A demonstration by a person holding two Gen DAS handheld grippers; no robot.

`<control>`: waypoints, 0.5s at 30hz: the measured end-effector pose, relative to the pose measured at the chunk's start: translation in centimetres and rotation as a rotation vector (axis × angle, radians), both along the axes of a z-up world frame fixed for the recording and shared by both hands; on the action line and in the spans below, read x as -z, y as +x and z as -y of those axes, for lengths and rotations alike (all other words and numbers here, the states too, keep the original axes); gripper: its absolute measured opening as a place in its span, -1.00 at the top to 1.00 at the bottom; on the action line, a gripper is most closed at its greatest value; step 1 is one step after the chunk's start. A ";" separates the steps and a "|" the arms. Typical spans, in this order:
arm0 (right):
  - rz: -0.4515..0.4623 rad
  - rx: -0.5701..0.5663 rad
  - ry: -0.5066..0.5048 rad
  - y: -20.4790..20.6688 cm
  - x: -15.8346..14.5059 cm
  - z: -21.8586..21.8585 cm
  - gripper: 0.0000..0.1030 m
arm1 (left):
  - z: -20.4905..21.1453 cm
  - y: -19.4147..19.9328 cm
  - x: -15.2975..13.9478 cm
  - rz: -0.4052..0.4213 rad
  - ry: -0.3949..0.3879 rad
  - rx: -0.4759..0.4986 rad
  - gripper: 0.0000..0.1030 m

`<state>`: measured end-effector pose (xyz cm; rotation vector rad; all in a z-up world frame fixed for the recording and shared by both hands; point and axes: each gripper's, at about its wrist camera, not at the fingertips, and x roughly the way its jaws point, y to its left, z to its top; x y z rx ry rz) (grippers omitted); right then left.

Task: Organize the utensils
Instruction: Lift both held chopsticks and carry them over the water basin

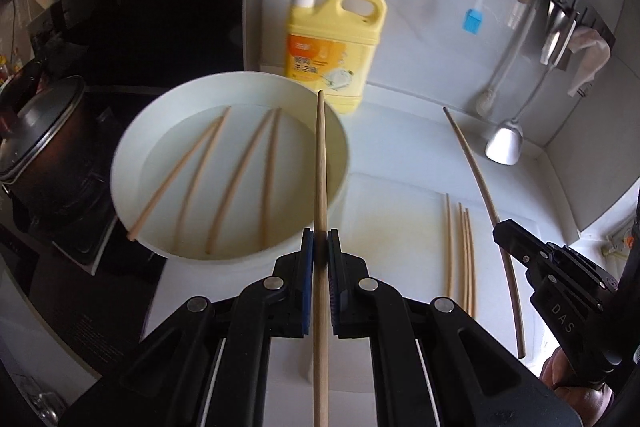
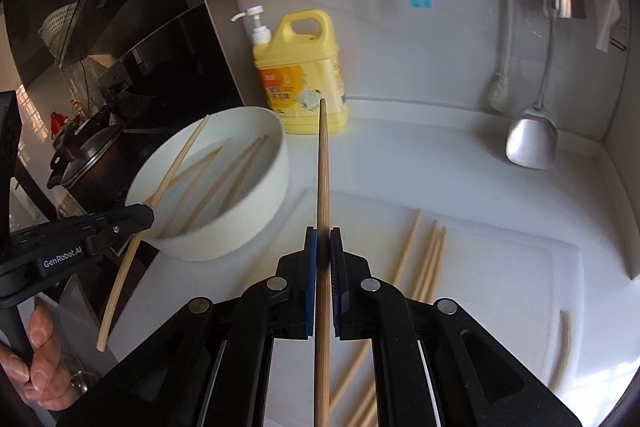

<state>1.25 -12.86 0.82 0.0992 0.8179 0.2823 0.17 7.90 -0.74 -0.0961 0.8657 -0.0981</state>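
The left gripper (image 1: pixel 321 241) pinches one pale wooden chopstick (image 1: pixel 320 163) above the round white basin (image 1: pixel 120 163) containing four more, while the right gripper (image 2: pixel 323 239) likewise clamps a second wooden chopstick (image 2: pixel 323 163) over the white cutting board (image 2: pixel 500 267), where several others lie.

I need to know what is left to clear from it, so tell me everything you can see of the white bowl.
The white bowl is round and wide, with a plain, matte, fairly high wall, plastic or ceramic by its look. It stands upright on the pale counter, just in front of the yellow soap bottle and beside a dark pot. Four wooden chopsticks lie slanted inside; one pokes over the near rim. It may hold a little clear water. Neither gripper touches it.
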 end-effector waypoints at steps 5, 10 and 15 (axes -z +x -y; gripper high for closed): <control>0.012 -0.025 0.024 2.9 -0.7 -5.8 0.88 | -5.5 2.5 0.1 -0.011 0.026 -0.018 0.85; -0.058 -0.026 0.038 6.3 1.0 -11.2 0.88 | -10.1 6.4 1.4 -0.048 0.020 -0.003 0.85; -0.107 0.011 0.038 9.2 2.9 -14.9 0.88 | -11.9 10.4 3.2 -0.094 0.019 0.058 0.85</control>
